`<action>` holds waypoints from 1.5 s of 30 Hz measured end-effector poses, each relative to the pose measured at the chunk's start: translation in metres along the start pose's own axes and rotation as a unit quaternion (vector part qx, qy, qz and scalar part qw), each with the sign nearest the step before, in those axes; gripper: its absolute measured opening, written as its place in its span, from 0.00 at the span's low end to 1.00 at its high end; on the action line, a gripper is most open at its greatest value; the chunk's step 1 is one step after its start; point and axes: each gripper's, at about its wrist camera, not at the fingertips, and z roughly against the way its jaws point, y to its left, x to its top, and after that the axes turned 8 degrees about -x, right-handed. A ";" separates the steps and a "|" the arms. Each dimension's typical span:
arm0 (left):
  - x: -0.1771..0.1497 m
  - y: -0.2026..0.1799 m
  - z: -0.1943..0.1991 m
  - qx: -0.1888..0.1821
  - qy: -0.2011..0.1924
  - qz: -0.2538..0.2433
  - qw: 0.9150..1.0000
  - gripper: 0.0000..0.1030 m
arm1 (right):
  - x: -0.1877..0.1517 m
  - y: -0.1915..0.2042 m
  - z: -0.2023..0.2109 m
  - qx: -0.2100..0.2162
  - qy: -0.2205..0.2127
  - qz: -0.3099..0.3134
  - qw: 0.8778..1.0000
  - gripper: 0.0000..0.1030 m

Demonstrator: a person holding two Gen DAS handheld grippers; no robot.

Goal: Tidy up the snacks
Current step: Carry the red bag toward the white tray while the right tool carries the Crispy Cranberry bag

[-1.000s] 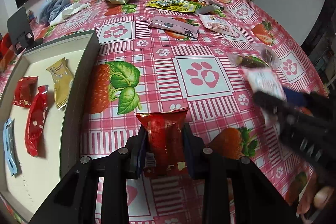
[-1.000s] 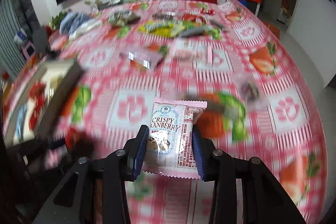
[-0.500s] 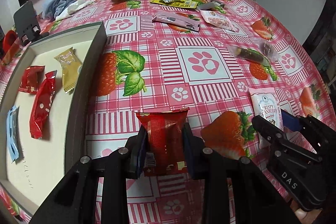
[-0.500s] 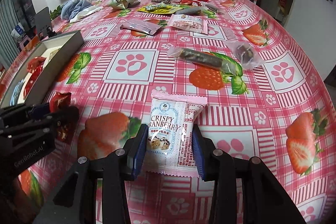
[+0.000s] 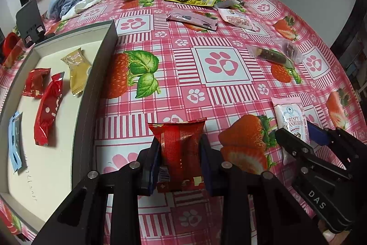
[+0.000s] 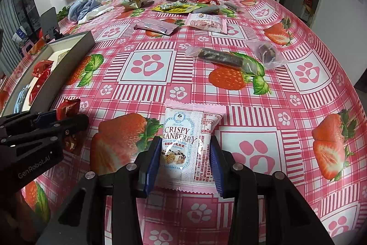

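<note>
A red snack packet [image 5: 180, 153] is sitting upright between the blue pads of the left gripper [image 5: 180, 163], which is clamping it on both sides above the pink checked tablecloth [image 5: 183, 66]. To its right, the right gripper [image 6: 184, 160] is pinching a white and pink cranberry nougat packet [image 6: 188, 144] the same way, its printed face turned toward the camera. The two grippers are hanging side by side over the near edge of the table, near each other but apart.

Left of the red packet, a shallow grey box [image 5: 91, 93] is lying on the cloth, holding a yellow packet [image 5: 76, 68], two red ones and a blue one. Farther back, loose snacks are lying scattered: a dark bar in a clear wrapper [image 6: 220, 57], a small clear bag [image 6: 267, 53] just beside it, and a pink foil pack [image 6: 156, 26]. Whether the held packets are touching the cloth is hard to judge from these angles.
</note>
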 end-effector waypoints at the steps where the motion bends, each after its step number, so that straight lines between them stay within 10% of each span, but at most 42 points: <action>1: 0.000 -0.001 0.000 0.000 0.002 -0.001 1.000 0.33 | -0.001 0.000 0.001 0.002 0.002 -0.001 1.000 0.41; 45: -0.016 0.006 0.011 -0.004 0.002 -0.005 1.000 0.33 | -0.016 0.011 0.014 0.004 0.011 0.008 1.000 0.41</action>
